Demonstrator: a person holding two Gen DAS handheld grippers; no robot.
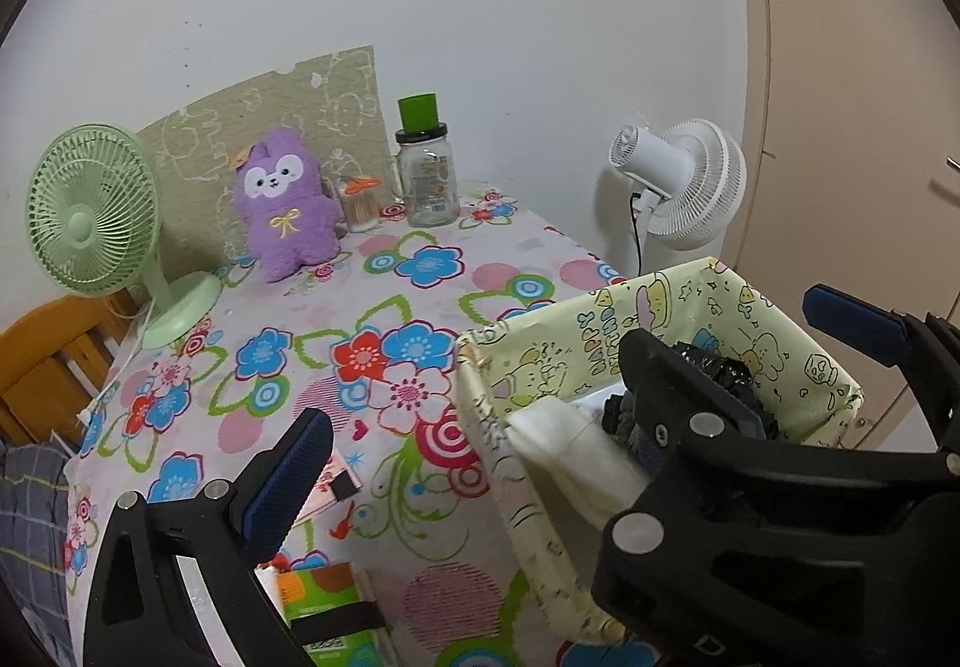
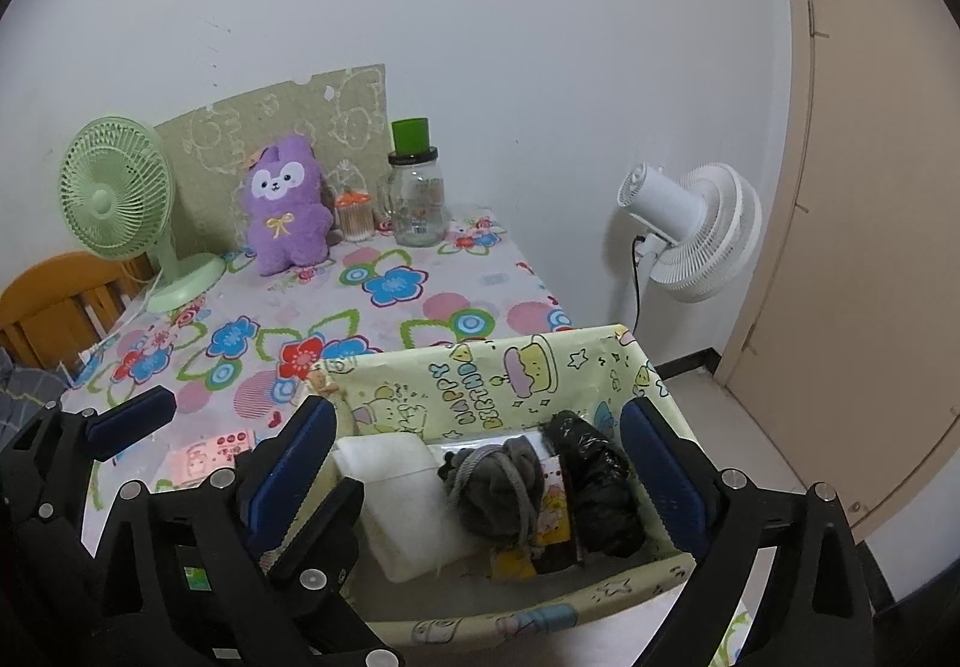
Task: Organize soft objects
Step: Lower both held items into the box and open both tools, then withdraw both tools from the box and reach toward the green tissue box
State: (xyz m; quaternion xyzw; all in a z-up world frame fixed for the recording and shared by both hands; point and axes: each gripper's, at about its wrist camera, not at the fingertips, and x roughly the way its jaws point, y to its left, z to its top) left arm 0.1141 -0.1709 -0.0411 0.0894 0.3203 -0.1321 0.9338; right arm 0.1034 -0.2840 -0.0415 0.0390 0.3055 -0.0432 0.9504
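Note:
A yellow cartoon-print basket (image 2: 480, 373) (image 1: 540, 343) stands at the near right of the flowered table (image 1: 336, 307). In it lie a white folded cloth (image 2: 402, 493), a grey bundle tied with cord (image 2: 498, 487), a black crinkled bag (image 2: 600, 487) and small packets (image 2: 549, 511). My right gripper (image 2: 480, 418) hangs open over the basket, with nothing touching its pads. My left gripper (image 1: 474, 391) is open beside it, straddling the basket's left wall, and holds nothing. A purple plush toy (image 1: 285, 205) (image 2: 288, 211) sits upright at the table's far side.
A green desk fan (image 1: 90, 205) stands at the far left. A glass jar with a green lid (image 1: 426, 169) and a swab pot (image 1: 360, 205) are by the wall. A white fan (image 1: 684, 181) stands past the table. A wooden chair (image 1: 48, 367), a green box (image 1: 324, 607) and a pink card (image 2: 210, 451) are nearby.

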